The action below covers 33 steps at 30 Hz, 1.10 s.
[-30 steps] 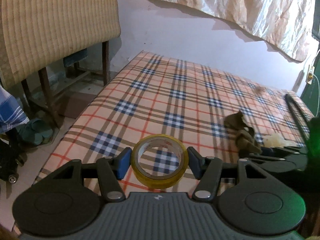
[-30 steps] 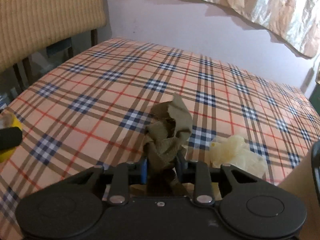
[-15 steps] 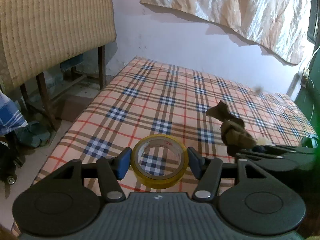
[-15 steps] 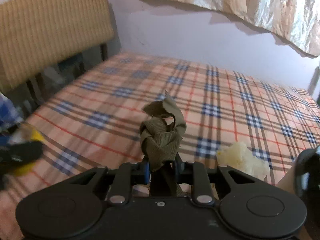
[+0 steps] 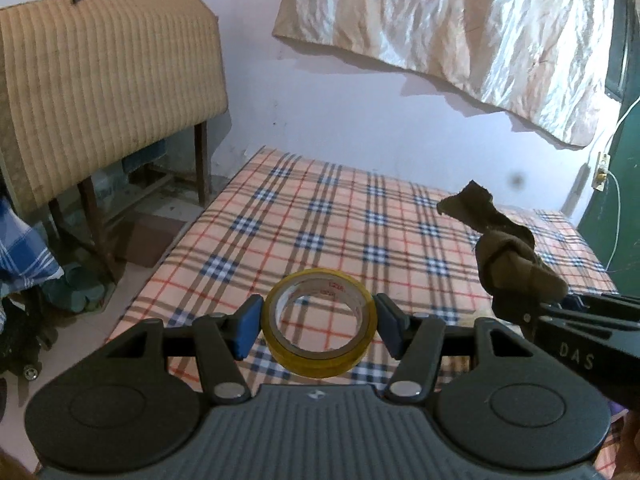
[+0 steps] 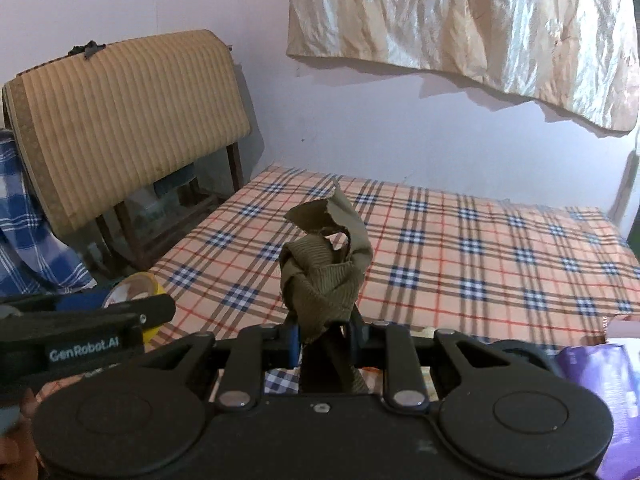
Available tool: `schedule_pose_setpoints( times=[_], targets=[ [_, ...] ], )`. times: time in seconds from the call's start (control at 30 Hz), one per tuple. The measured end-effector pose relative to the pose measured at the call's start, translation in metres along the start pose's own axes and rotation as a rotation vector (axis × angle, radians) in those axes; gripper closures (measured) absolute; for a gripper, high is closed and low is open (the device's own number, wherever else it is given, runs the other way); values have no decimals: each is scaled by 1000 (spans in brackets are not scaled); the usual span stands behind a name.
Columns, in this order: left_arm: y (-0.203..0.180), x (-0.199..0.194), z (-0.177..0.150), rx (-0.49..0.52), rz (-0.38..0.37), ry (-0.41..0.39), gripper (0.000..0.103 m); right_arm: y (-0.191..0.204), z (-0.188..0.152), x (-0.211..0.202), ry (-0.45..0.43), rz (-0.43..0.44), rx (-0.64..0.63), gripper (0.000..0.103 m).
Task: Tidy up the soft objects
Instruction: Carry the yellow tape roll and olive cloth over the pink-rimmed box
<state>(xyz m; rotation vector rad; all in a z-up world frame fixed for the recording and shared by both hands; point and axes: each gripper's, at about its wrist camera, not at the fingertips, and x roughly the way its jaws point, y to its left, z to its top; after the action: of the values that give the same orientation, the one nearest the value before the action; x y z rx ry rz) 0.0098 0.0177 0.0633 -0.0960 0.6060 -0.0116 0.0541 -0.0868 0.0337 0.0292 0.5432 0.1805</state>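
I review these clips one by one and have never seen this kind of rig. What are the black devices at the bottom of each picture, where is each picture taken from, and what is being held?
There is no robot here: a person holds a black two-finger gripper in each hand, and a fisheye camera on each looks forward along its fingers. In the left wrist view, the left gripper is clamped on a yellow roll of clear tape. In the right wrist view, the right gripper is shut on a knotted olive-green cloth strip. Each gripper also appears at the edge of the other's picture. Below both lies a bed covered with a peach, blue and red plaid sheet; both items are held above it.
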Motion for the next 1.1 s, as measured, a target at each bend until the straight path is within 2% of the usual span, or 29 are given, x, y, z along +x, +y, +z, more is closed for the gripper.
schedule_pose_setpoints(
  times=[0.43,1.1],
  targets=[
    [-45,-16,1,52,-35,-3,42,-39,-2,-53,-38,-22,29,77],
    [-92,-18,-10,107,-108,23,42,-81,-16,-82,-53,-72,84,77]
  ],
)
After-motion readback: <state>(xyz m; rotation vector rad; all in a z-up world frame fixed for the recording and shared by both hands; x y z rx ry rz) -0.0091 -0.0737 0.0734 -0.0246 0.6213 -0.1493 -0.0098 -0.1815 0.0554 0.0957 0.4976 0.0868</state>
